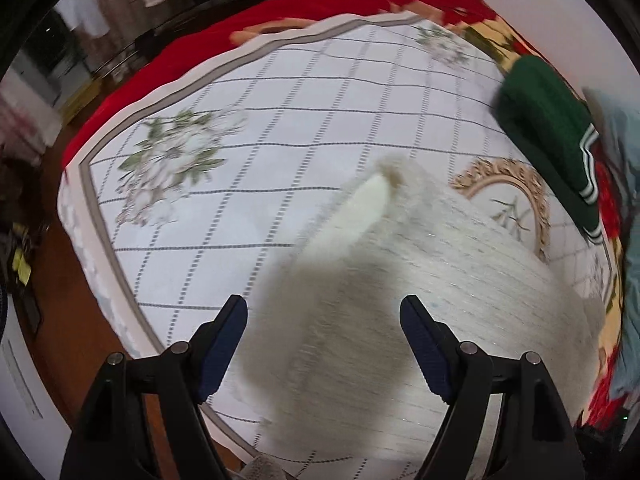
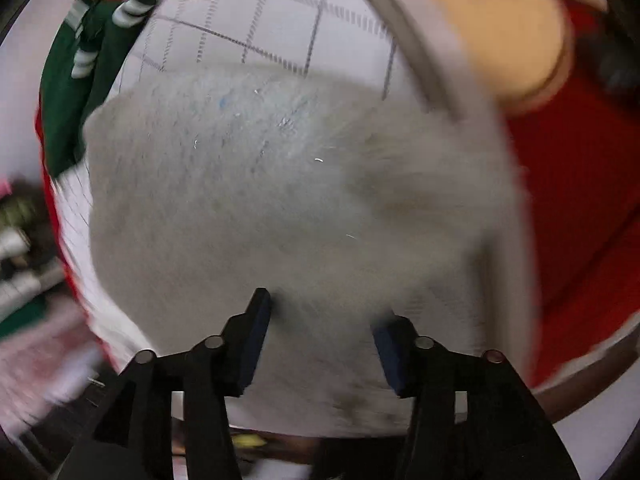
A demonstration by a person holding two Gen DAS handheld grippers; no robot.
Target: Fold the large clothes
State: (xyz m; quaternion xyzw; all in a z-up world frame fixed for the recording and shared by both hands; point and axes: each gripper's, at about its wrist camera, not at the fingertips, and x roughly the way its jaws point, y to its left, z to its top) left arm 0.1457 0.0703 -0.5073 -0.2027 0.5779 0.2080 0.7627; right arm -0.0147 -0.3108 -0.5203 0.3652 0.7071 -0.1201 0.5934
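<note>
A fuzzy white garment (image 1: 420, 304) is seen lying bunched on a checked bedcover (image 1: 248, 184), filling the lower centre and right of the left wrist view, w/ one end (image 1: 376, 196) sticking up toward mid-frame. In the right wrist view the same garment (image 2: 280, 208) fills the centre, blurred. A folded green knit (image 1: 548, 132) w/ white stripes sits at the right edge of the left view; a red blanket (image 1: 168, 64) is seen under the bedcover at upper left.

Left gripper (image 1: 324, 340): jaws spread wide, nothing held, fabric lying below/between them. Right gripper (image 2: 322, 340): also spread apart, approx. half-wide, nothing pinched; whether the pads touch the pile can't be told due to blur.

The step in hand is judged to be getting a first hold so the garment can be spread flat. For this to be done well, an edge or corner should be picked, not the thick middle of the heap; only one layer should be pinched, since fluffy knit bunches easily. The two holds should be taken well apart along the same hem, then the fabric lifted and drawn toward the upper-left free area of the bedcover, kept apart from the green knit.
</note>
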